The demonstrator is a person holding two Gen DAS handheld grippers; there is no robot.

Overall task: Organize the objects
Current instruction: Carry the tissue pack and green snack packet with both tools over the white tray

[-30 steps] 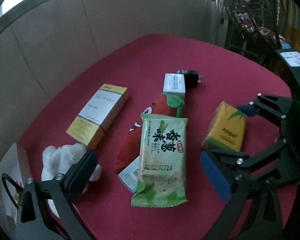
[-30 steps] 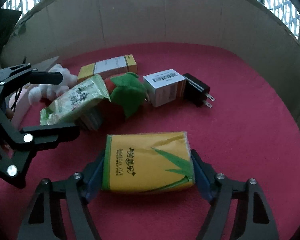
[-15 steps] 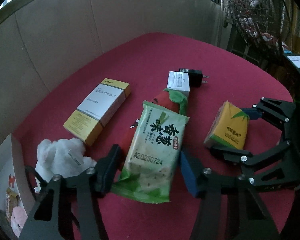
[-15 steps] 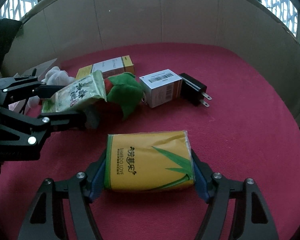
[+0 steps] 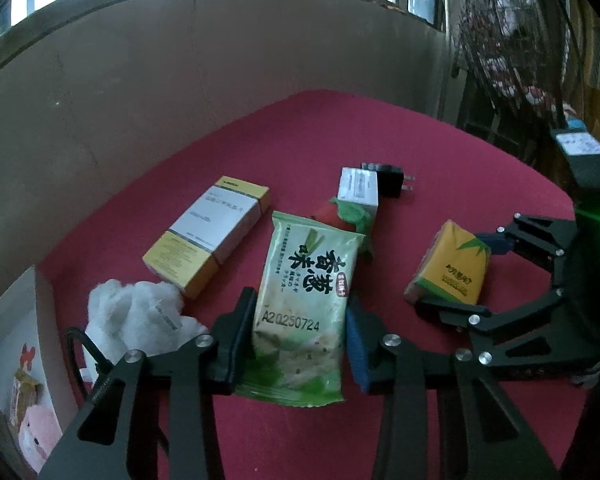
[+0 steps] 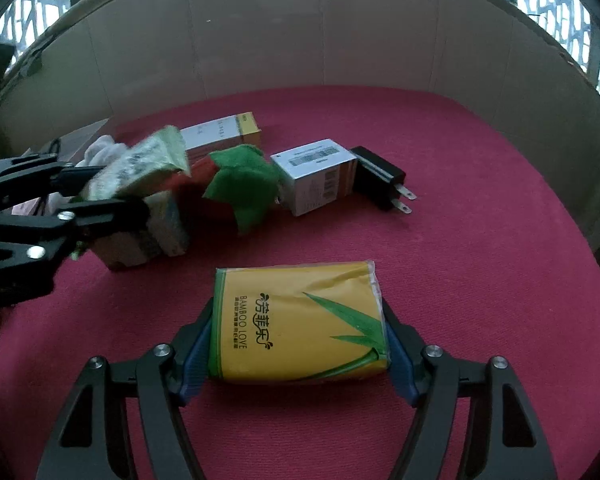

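In the left wrist view, a white fluffy lump (image 5: 132,312) sits at lower left, near the yellow and white box (image 5: 208,236). The left gripper (image 5: 296,348) is closing on the green snack bag (image 5: 304,316) (both pads touch its sides). At right, the right gripper (image 6: 296,360) pinches the yellow tissue pack (image 6: 300,324). Only the right wrist view shows the black plug (image 6: 380,180) clearly. Everything lies on red cloth (image 6: 480,240).

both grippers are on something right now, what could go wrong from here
The left gripper is closing on the green snack bag, a soft packet of crackers, so a hard squeeze may crush them. The bag overlaps the red plush toy, so lifting may drag it. The right gripper clamps the yellow tissue pack, whose slick wrap could slip.
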